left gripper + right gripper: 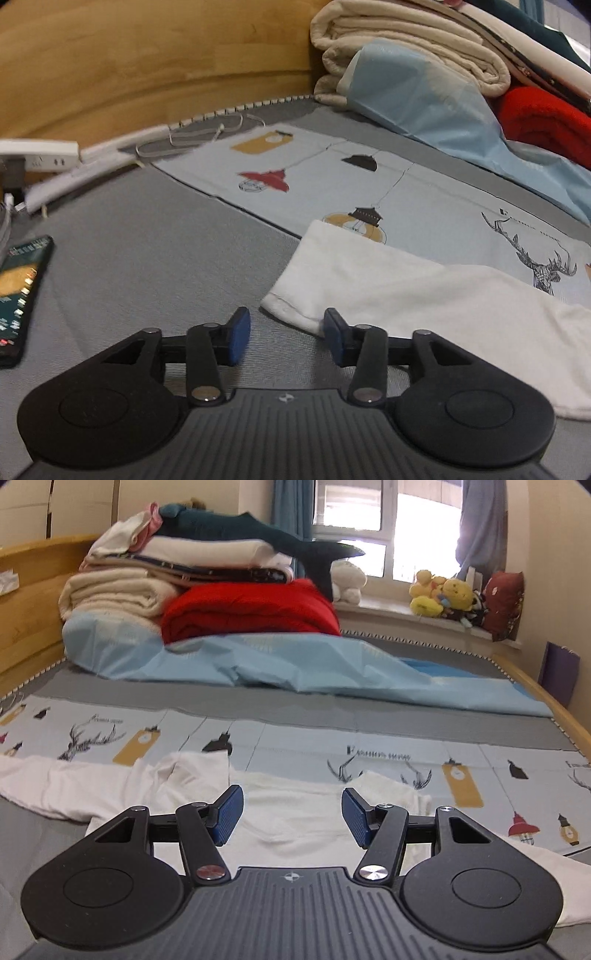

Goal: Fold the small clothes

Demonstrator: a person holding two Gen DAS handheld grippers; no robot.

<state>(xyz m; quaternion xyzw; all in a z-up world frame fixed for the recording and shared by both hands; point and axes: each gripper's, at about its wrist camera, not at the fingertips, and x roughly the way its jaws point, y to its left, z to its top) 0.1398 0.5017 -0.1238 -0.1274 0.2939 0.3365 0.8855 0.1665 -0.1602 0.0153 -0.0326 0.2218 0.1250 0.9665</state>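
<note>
sideways, the white shirt [295,812] lies flat, both grippers' fingers [238,336] spread wide, empty.

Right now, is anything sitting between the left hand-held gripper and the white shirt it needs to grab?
Nothing visible. The left hand-held gripper is open, and the hemmed sleeve end of the white cotton shirt lies just ahead on the grey mattress. The black phone is off to the side.

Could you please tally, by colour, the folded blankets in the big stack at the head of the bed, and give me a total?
Cream blanket: 1
Red blanket: 1
White blanket: 1
Dark patterned blanket: 1
Total: 4, counting only the layers I can tell apart.
</note>
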